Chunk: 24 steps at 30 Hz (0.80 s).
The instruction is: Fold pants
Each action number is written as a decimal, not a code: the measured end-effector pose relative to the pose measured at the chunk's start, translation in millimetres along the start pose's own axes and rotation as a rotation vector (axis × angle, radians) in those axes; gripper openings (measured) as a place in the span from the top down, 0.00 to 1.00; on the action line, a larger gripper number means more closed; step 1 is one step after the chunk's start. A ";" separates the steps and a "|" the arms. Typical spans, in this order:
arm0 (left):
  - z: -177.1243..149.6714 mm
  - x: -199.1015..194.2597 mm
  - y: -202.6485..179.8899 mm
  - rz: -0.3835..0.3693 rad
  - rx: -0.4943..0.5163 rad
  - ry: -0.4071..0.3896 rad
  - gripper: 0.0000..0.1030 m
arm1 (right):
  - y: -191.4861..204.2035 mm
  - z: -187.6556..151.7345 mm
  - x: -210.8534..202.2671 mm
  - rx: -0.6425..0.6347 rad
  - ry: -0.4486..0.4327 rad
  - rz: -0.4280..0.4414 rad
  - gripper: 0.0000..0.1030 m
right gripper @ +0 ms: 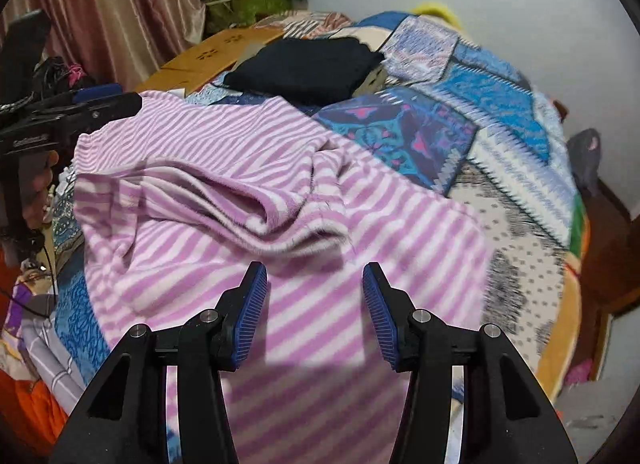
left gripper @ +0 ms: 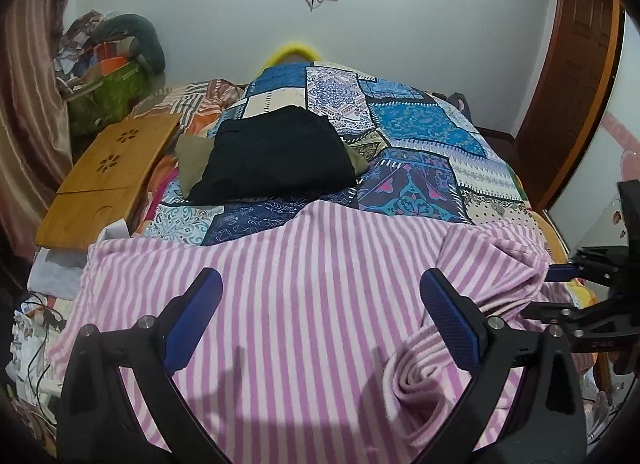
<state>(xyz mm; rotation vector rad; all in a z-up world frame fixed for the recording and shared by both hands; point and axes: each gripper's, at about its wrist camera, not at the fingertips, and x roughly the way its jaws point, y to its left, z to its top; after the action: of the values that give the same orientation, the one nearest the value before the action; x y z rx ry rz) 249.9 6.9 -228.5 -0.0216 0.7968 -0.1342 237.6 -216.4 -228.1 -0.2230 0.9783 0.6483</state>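
Note:
The pink-and-white striped pants [left gripper: 304, 304] lie spread on the near end of the bed, with a bunched fold at their right side [left gripper: 496, 264]. In the right wrist view the pants [right gripper: 280, 224] show a rumpled ridge across the middle. My left gripper [left gripper: 320, 288] is open and empty just above the flat striped cloth. My right gripper [right gripper: 314, 284] is open and empty, hovering over the pants near the ridge. The right gripper also shows at the right edge of the left wrist view [left gripper: 592, 296], and the left gripper shows in the right wrist view [right gripper: 72, 116].
A folded black garment [left gripper: 276, 156] lies on an olive one farther up the patchwork bedspread [left gripper: 420, 136]. A wooden lap tray [left gripper: 104, 180] sits at the bed's left edge. Curtain and clutter stand at the left, a wooden door [left gripper: 572, 84] at the right.

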 end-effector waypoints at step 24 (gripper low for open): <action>-23.3 -5.4 0.9 -0.059 0.017 0.059 0.03 | 6.5 31.8 -17.0 -0.013 -0.116 -0.022 0.54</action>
<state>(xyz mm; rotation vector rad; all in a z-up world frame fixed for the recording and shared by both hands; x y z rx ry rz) 229.5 9.2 -241.0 -0.0253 0.8544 -0.1980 249.2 -203.7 -195.7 -0.2044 0.8592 0.6408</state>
